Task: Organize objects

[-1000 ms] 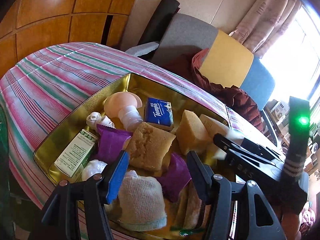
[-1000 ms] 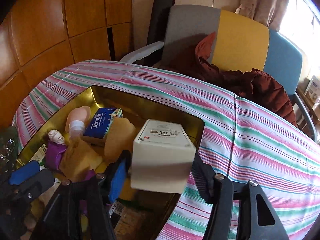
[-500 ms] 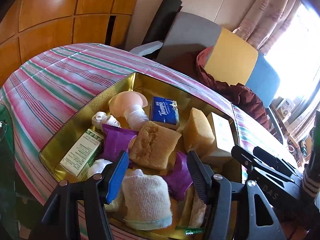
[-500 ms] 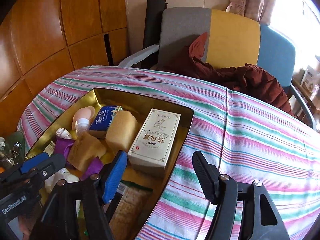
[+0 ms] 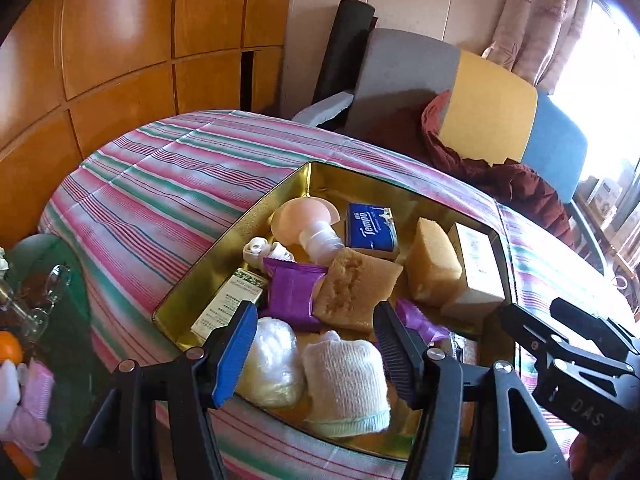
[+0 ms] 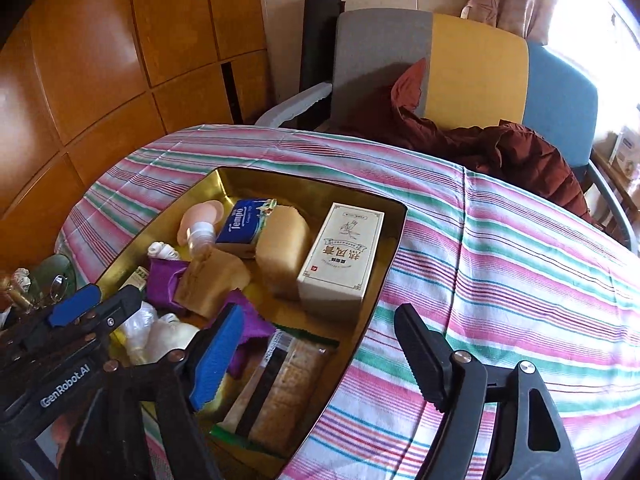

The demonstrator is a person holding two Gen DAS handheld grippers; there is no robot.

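While both grippers hovered with nothing between their fingers, the gold tray (image 6: 394,216) sat on the striped tablecloth (image 6: 500,264), its metal walls shiny and its corners rounded. Contents noted: a cream cardboard box (image 6: 342,256) with printed characters lay flat against the tray's right wall; just beside it stood a porous yellow sponge block (image 6: 282,248), and a second, coarser sponge (image 5: 356,288) lay tilted in the middle. A blue tissue pack (image 5: 372,232) rested toward the far wall, next to a pale pink mushroom-shaped bottle (image 5: 306,224). Crinkled purple wrappers (image 5: 292,292), a green-and-white carton (image 5: 230,304), a knitted white cloth roll (image 5: 346,380), a clear plastic bag of something white (image 5: 272,364) and a cracker packet (image 6: 280,392) filled the near end.

Left gripper (image 5: 312,352): fingers spread wide, held above the cloth roll at the tray's near edge, not touching it. Right gripper (image 6: 316,352): fingers spread wide, blue pad over the tray's near corner, black finger (image 6: 424,356) over the tablecloth, near the box but apart from it.
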